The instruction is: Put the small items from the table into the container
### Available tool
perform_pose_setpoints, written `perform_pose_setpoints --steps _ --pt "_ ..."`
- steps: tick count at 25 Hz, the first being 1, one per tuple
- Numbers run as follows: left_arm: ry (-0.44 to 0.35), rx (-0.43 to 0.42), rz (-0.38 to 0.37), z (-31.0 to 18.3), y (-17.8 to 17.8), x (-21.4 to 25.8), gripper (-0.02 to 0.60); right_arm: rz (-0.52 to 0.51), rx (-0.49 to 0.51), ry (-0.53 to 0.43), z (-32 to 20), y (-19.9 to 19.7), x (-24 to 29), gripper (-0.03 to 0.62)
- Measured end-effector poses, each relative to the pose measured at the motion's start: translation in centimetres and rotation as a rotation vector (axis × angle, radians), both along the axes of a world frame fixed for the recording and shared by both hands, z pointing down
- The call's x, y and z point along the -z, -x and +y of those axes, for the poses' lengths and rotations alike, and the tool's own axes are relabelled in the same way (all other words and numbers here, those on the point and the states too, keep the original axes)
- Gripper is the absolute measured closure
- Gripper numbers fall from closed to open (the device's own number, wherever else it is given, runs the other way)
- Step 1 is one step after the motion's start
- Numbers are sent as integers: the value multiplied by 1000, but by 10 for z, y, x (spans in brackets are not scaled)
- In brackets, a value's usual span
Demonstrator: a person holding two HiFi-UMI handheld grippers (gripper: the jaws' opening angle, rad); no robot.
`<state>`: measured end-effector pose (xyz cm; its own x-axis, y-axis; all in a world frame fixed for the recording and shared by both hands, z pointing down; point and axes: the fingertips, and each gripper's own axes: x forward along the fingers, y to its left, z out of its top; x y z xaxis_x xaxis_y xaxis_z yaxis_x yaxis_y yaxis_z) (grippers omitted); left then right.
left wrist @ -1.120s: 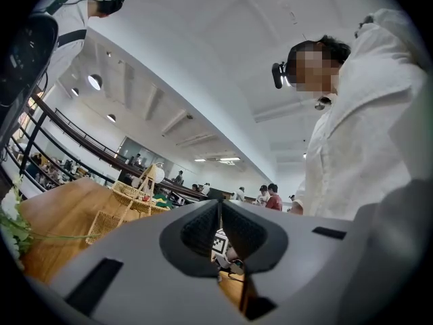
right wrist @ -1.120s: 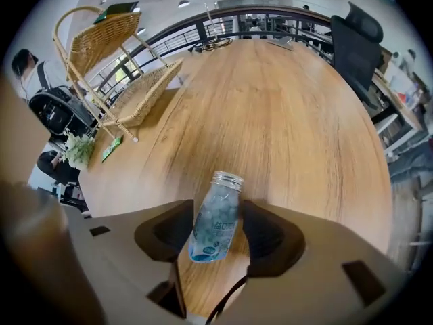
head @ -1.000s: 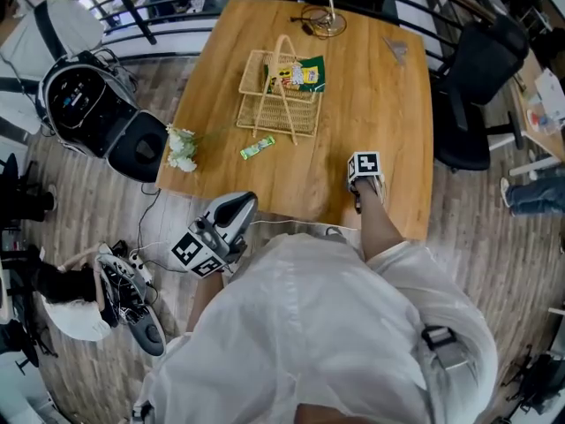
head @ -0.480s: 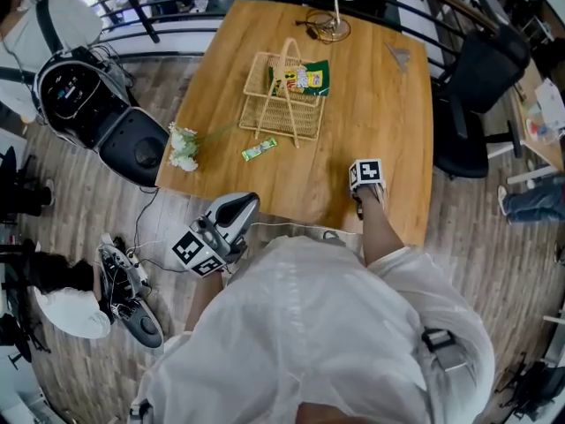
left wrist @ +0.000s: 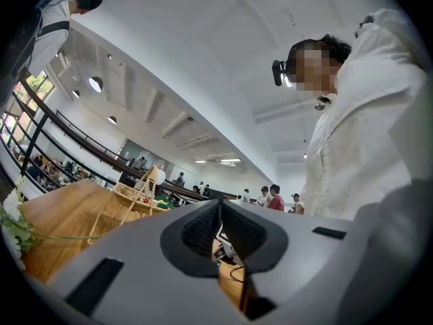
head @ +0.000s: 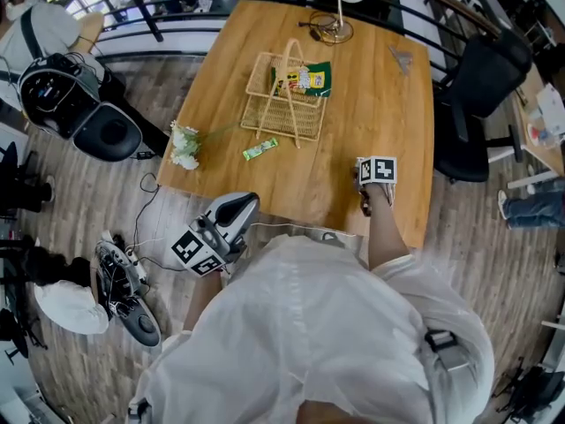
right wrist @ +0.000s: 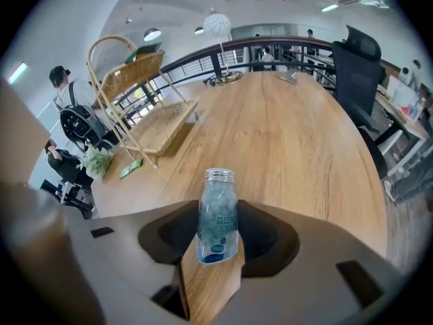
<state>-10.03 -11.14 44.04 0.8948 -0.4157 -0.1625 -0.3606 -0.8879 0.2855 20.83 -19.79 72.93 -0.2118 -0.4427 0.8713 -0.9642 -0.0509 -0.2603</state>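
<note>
My right gripper [right wrist: 218,234] is shut on a small clear bottle [right wrist: 218,219] with a blue label and pale pellets inside, held upright over the near right part of the wooden table [right wrist: 298,134]. In the head view this gripper [head: 371,177] is near the table's front edge. The wicker basket [head: 284,104] stands mid-table and holds a green packet [head: 305,78]. A green stick packet [head: 259,149] lies just in front of it. My left gripper [head: 245,201] is shut on nothing and hangs off the table's near edge, well away from the basket.
A white flower sprig [head: 184,146] lies at the table's left edge. A lamp [head: 334,25] stands at the far edge. A black office chair [head: 477,87] is on the right, and a railing runs behind the table. Bags and gear lie on the floor at left.
My right gripper has risen a little and drifted right with the bottle in it. The left gripper has stayed still. The black pram on the left has moved further away.
</note>
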Motion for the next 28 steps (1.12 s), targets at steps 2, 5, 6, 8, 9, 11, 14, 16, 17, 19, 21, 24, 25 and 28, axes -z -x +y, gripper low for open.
perform_pose_setpoints --steps 2,5,6,8,9,11,14,16,17,19,21,24,25,28 --pt "-2 -1 1 0 -1 0 574 -14 -4 -73 -15 -2 25 408" --pt "-4 -3 2 1 -4 1 574 -27 3 -189 -39 -2 68 408" --pt "-4 -5 1 1 -5 1 574 -30 11 -230 -47 -1 83 408" --pt "-3 -7 0 1 -6 2 574 -34 32 -308 -62 2 112 408" --pt "-3 -8 1 1 -6 2 574 -34 45 -341 -69 5 126 408" --pt "-5 -6 2 0 -7 3 574 -28 73 -399 -83 10 151 408" --pt "-4 3 4 -2 -7 3 574 -14 121 -463 -102 19 181 410" --pt "-2 10 4 -2 -6 2 574 -3 155 -498 -114 27 198 410" --pt "-1 14 4 -2 -5 1 574 3 171 -514 -119 31 205 408" --pt "-2 18 4 -2 -5 0 574 16 203 -546 -131 39 219 408" --pt "-2 21 5 -2 -5 0 574 20 233 -576 -142 48 231 410" --pt "-1 29 3 -2 -4 -1 574 22 283 -609 -155 65 243 410" --pt "0 33 2 -2 -4 -1 574 26 302 -617 -159 70 246 410" --pt "-2 41 2 -2 -3 0 574 34 353 -644 -171 86 254 408"
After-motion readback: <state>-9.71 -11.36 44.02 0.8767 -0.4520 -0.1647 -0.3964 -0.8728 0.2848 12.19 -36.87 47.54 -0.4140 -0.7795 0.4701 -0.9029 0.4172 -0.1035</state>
